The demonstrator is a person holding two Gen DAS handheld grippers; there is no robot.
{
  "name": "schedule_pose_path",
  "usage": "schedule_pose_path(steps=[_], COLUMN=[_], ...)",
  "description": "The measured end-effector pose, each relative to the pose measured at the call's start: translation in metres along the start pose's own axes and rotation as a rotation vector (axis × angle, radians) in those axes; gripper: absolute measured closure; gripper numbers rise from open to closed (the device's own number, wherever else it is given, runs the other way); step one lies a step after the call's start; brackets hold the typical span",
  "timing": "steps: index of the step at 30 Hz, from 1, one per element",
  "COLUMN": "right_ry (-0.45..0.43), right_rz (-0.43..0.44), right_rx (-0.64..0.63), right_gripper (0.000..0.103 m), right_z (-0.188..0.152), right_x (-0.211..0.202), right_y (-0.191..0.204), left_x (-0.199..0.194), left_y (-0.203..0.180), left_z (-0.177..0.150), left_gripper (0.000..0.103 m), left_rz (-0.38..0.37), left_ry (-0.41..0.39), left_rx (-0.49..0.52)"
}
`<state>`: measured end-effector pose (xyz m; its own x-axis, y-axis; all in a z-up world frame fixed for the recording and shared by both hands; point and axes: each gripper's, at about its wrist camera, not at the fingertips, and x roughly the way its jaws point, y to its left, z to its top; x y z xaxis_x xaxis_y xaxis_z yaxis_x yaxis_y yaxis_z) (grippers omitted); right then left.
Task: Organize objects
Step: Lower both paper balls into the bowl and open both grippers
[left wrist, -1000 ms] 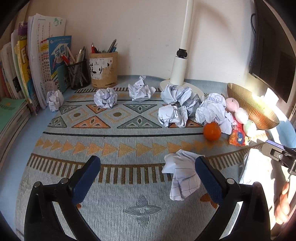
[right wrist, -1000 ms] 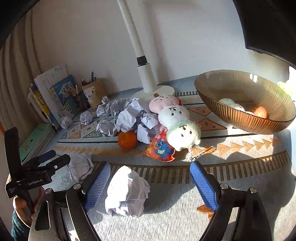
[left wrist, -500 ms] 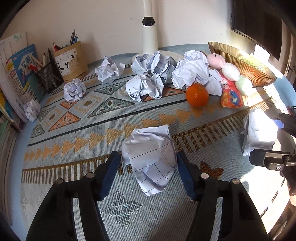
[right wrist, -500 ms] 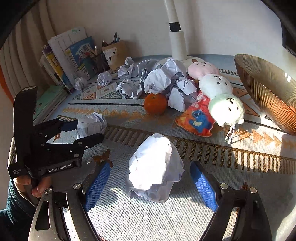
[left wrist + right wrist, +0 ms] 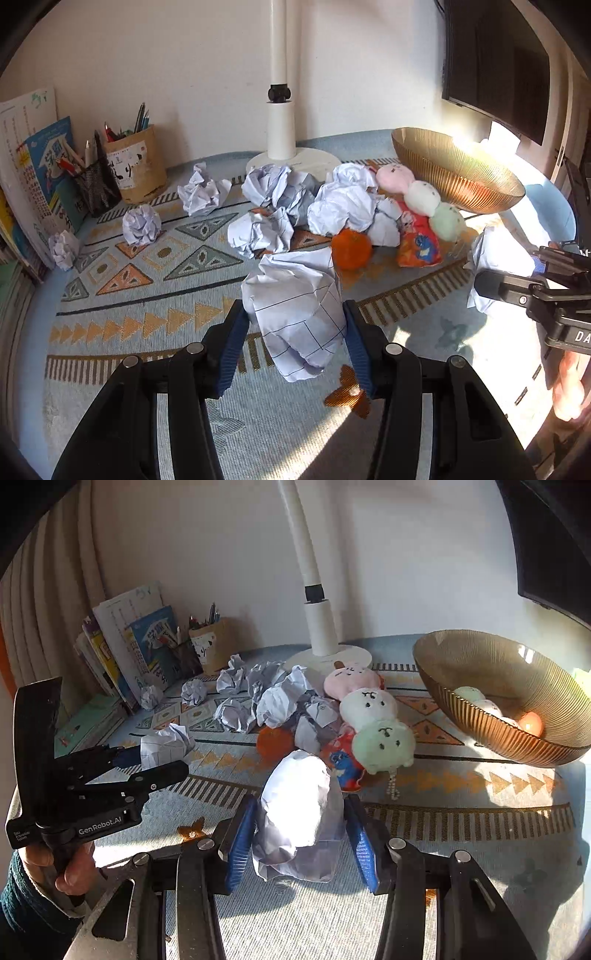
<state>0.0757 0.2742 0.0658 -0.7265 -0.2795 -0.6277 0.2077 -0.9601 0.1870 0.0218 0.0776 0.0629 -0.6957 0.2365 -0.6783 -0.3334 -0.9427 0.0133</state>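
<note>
My left gripper (image 5: 293,339) is shut on a crumpled sheet of lined paper (image 5: 295,306) and holds it above the patterned mat (image 5: 147,295). My right gripper (image 5: 301,830) is shut on a crumpled white paper ball (image 5: 299,808), also lifted off the mat. Each gripper shows in the other's view: the right one (image 5: 524,280) with its paper (image 5: 495,262), the left one (image 5: 147,764) with its paper (image 5: 164,744). Several more paper balls (image 5: 332,210) lie heaped at the mat's middle by an orange (image 5: 351,249).
A ribbed amber bowl (image 5: 491,716) with small items stands at the right. A three-ball plush toy (image 5: 369,709) and a snack packet (image 5: 419,243) lie beside it. A white lamp base (image 5: 291,158), pen holders (image 5: 133,170) and books (image 5: 33,177) line the back and left.
Both grippers have closed on their paper balls and lifted them off the mat. The views have pulled back and up.
</note>
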Motion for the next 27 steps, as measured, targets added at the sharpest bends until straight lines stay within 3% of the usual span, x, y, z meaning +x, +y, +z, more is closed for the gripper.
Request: schedule_pose_path(steps=[3, 8, 10, 13, 18, 20, 22, 23, 24, 27], right_ry=[-0.100, -0.240, -0.243, -0.214, -0.146, -0.124, -0.125, -0.129, -0.130, -0.127], right_rz=[-0.105, -0.298, -0.352, -0.361, -0.410, -0.411, -0.438, -0.426, -0.410, -0.417], right_rx=[0.065, 0.307, 0.369, 0.407, 0.383, 0.393, 0.418, 0.429, 0.441, 0.429], right_gripper=[0.056, 0.055, 0.055, 0.055, 0.054, 0.040, 0.037, 0.037, 0.037, 0.037], right_z=[0.022, 0.059, 0.069, 0.079, 0.089, 0.091, 0.088, 0.086, 0.083, 0.076], right_x=[-0.034, -0.082, -0.087, -0.079, -0.055, -0.047, -0.045, -0.045, -0.045, -0.048], right_y=[-0.035, -0.115, -0.142, -0.170, -0.185, -0.191, -0.199, -0.203, -0.207, -0.206], left_x=[-0.011, 0.000, 0.016, 0.046, 0.084, 0.093, 0.097, 0.098, 0.098, 0.091], left_y=[-0.030, -0.095, -0.118, -0.149, -0.183, -0.189, -0.190, -0.187, -0.184, -0.172], left_z=[0.042, 0.118, 0.143, 0.168, 0.181, 0.182, 0.183, 0.184, 0.184, 0.182], left_gripper=[0.054, 0.054, 0.054, 0.054, 0.053, 0.045, 0.024, 0.008, 0.003, 0.003], left_rz=[-0.082, -0.203, -0.229, -0.278, -0.270, -0.280, -0.276, -0.291, -0.310, -0.328], left_ry=[-0.060, -0.114, -0.119, -0.083, -0.061, -0.067, -0.072, -0.067, -0.070, -0.071], left_rx=[0.019, 0.034, 0.044, 0.047, 0.069, 0.065, 0.057, 0.045, 0.028, -0.001])
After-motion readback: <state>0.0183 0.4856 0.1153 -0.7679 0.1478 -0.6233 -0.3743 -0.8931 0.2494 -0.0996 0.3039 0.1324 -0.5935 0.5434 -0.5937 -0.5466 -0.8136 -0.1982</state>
